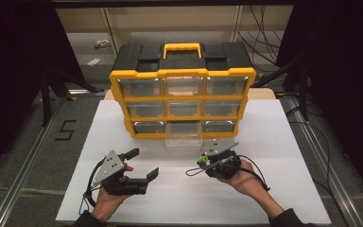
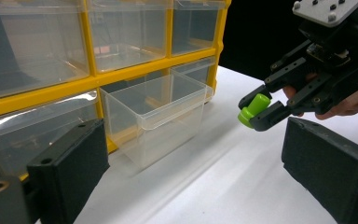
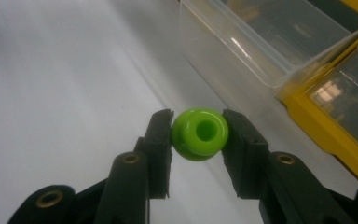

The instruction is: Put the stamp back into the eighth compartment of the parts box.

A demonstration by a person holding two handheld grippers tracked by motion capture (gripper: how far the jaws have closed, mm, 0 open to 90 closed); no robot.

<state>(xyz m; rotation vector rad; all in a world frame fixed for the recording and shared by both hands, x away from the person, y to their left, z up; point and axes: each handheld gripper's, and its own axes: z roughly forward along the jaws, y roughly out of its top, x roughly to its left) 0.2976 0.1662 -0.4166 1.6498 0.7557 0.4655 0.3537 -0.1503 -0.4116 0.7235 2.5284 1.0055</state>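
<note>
Right gripper view looks straight down the jaws at a small green spool-shaped piece (image 3: 199,134), clamped on both flanks by the black pads, its bore facing the camera. The right gripper (image 1: 203,160) has its jaws partly closed on that piece and holds it above the white table (image 1: 274,142), just in front of the clear drawer (image 1: 183,137) that stands pulled out from the bottom row of the yellow organiser (image 1: 182,73).

The step in hand looks like dropping the piece into that drawer. To do it well, the right hand should carry the piece over the drawer's open top (not merely up to its front wall), lower it until it sits below the rim, and only then let the jaws part, since a round piece like this will probably roll or bounce if it is released from height or lands on the lip.

The left gripper (image 1: 144,164) hovers over the table to the left, jaws wide apart with nothing between them. In the left gripper view the drawer (image 2: 161,114) stands close ahead, so that hand is well placed to steady it, or to push it home afterwards.
</note>
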